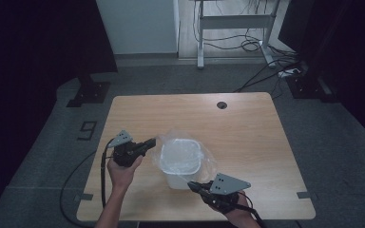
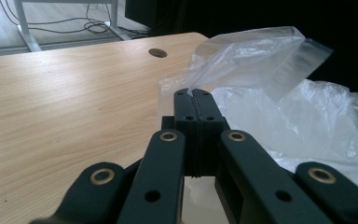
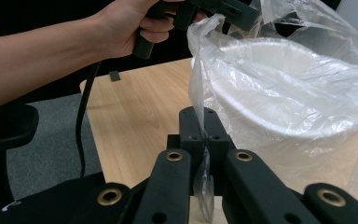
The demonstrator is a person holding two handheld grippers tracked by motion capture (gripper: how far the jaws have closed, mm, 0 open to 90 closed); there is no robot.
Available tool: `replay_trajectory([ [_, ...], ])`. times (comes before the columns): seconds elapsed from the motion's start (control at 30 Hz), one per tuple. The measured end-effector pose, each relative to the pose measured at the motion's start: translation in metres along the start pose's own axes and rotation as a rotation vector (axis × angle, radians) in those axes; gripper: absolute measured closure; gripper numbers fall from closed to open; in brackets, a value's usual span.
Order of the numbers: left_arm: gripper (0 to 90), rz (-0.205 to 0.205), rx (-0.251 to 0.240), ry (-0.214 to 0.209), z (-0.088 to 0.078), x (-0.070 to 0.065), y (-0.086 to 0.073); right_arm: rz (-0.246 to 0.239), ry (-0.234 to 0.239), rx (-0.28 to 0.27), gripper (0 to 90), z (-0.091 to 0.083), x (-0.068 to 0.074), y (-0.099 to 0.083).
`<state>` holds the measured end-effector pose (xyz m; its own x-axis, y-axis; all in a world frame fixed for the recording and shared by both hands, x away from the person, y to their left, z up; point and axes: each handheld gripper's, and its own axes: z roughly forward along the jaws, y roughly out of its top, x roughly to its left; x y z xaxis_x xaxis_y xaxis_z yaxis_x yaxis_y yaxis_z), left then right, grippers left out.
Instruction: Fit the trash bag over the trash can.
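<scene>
- White plastic bin [image 1: 180, 164] standing upright on the wooden table [image 1: 247, 137], toward the near edge, between the two grippers.
- Clear plastic bag [image 1: 202, 154] lying inside the bin and spilling loosely over its rim on all sides.
- Left gripper [image 1: 149, 143] at the left side of the bin, pointing toward it, held by a hand [image 1: 123, 171] coming from the bottom edge.
- Seen in the left gripper view: left gripper [image 2: 195, 100] with jaws pressed together on a thin edge of the bag [image 2: 261, 60], the film rising from the tips.
- Right gripper [image 1: 192, 186] at the near right corner of the bin, tips against the bag.
- Seen in the right gripper view: right gripper [image 3: 201, 122] clamped on a fold of the bag [image 3: 307, 79], film passing down between the jaws; bin [image 3: 270, 102] just behind, wrapped by the bag.
- Round cable hole [image 1: 222, 105] in the table, far side, well apart from the bin.
- Black cable [image 1: 103, 175] trailing from the left gripper along the forearm.
</scene>
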<state>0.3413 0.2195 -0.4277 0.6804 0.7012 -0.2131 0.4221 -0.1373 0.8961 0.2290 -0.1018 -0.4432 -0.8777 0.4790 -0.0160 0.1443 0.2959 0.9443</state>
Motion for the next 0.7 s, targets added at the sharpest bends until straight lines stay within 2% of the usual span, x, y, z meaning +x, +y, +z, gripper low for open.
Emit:
replay_trajectory([
  [0.17,89.8,-0.005,0.004,0.012,0.000,0.002,-0.003,-0.005,0.029,0.026,89.0,0.004,0.003,-0.005],
  [0.37,89.9,-0.026,0.024,0.026,0.002,0.010,-0.009,0.000,0.047,0.075,89.1,0.015,0.006,-0.020],
  [0.7,89.9,-0.058,0.046,0.038,0.005,0.019,-0.018,-0.007,0.073,0.117,89.1,0.028,0.010,-0.030],
])
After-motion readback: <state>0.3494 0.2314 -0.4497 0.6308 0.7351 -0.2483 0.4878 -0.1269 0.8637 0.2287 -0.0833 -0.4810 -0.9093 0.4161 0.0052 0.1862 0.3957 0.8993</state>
